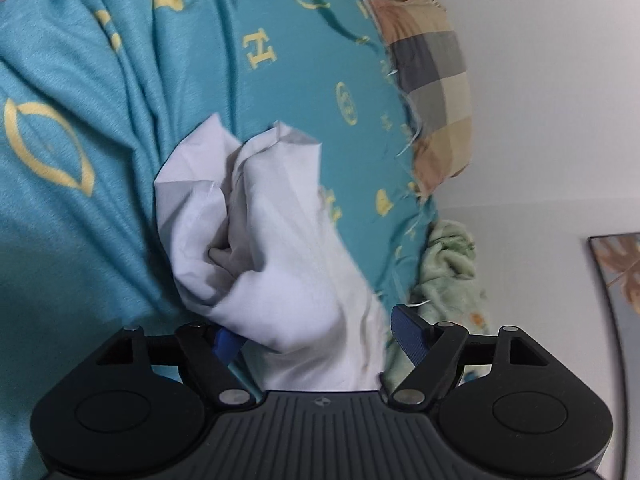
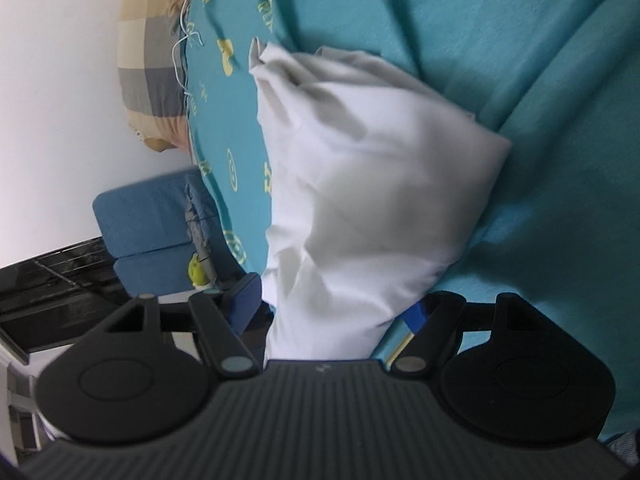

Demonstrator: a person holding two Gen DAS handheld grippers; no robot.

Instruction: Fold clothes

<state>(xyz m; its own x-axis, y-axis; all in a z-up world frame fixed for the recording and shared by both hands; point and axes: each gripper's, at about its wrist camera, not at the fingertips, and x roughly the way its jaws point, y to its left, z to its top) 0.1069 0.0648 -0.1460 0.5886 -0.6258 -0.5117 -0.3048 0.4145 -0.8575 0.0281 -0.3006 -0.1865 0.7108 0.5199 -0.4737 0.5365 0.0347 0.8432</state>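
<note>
A white garment [image 1: 272, 240] lies bunched on a teal bed sheet [image 1: 80, 208] with yellow motifs. In the left wrist view it runs down between my left gripper's [image 1: 316, 340] blue-padded fingers [image 1: 408, 336], which stand wide apart around the cloth. In the right wrist view the same white garment [image 2: 368, 200] hangs in a thick folded bundle between my right gripper's [image 2: 332, 312] fingers [image 2: 244, 304], which also stand wide apart with the cloth filling the gap.
A checked pillow [image 1: 436, 92] lies at the bed's edge by a white wall [image 1: 540, 80]. A pale green blanket [image 1: 448, 272] sits below it. Blue foam blocks [image 2: 148, 220] and a black rack [image 2: 52, 284] stand beside the bed.
</note>
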